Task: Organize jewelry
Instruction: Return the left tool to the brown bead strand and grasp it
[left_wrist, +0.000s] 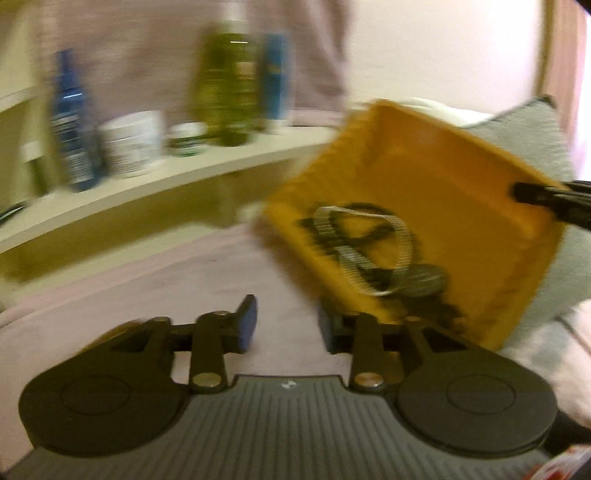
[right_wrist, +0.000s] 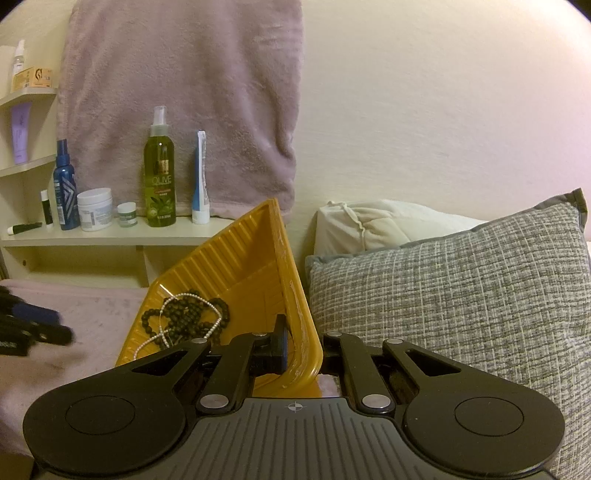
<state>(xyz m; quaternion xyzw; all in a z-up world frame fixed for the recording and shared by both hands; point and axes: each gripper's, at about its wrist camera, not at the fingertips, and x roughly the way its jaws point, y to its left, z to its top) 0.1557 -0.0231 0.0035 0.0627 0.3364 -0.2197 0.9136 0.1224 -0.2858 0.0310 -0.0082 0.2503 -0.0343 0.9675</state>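
A yellow plastic tray (right_wrist: 236, 266) is held tilted above the pink bedspread, its left side lower. It holds a black bead necklace (right_wrist: 184, 314) and a white pearl strand (right_wrist: 184, 297), gathered toward its lower edge. My right gripper (right_wrist: 301, 347) is shut on the tray's near right rim. In the left wrist view the tray (left_wrist: 436, 192) is at the right, with the black beads (left_wrist: 373, 236) and the pearl strand (left_wrist: 369, 254) inside. My left gripper (left_wrist: 288, 321) is open and empty, just left of and below the tray. The left view is blurred.
A cream shelf (right_wrist: 110, 232) at the back carries a green olive spray bottle (right_wrist: 159, 173), a blue bottle (right_wrist: 64, 188), white jars (right_wrist: 95, 208) and a tube. A pink towel (right_wrist: 177, 92) hangs behind. A grey woven pillow (right_wrist: 461, 295) and a white pillow (right_wrist: 384, 221) lie right.
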